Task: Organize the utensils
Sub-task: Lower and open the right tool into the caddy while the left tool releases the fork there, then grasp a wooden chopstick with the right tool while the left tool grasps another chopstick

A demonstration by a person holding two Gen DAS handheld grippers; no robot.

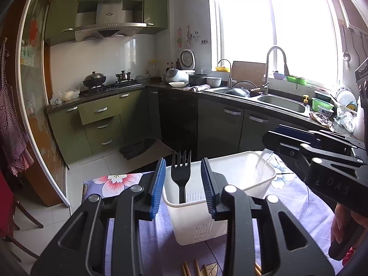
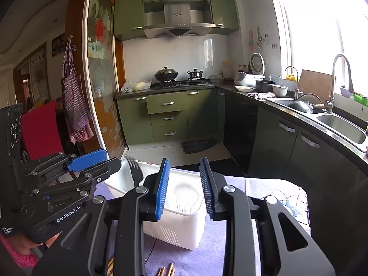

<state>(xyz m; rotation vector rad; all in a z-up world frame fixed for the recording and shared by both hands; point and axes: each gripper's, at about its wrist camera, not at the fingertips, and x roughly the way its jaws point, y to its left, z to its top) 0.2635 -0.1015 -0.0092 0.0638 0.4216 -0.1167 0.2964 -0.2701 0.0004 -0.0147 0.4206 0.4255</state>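
A: We are in a kitchen with green cabinets, a steel hood over the stove, and a bright window above the double sink.

B: Nearer to us is the table, covered with a purple floral cloth. On the cloth stands the white caddy, our utensil holder.

A: And the utensils? We see a black fork standing upright in the caddy's near-left compartment, tines up. A clear plastic utensil leans in the far compartment; we cannot tell what kind it is.

B: Our left gripper sits right before the caddy, its blue pads parted with the fork between them and clear of both. Nothing is pinched.

A: Our right gripper is likewise parted over the far compartment, empty.

B: Smallest of all: wooden chopsticks lie on the cloth by the near edge, in front of the caddy.
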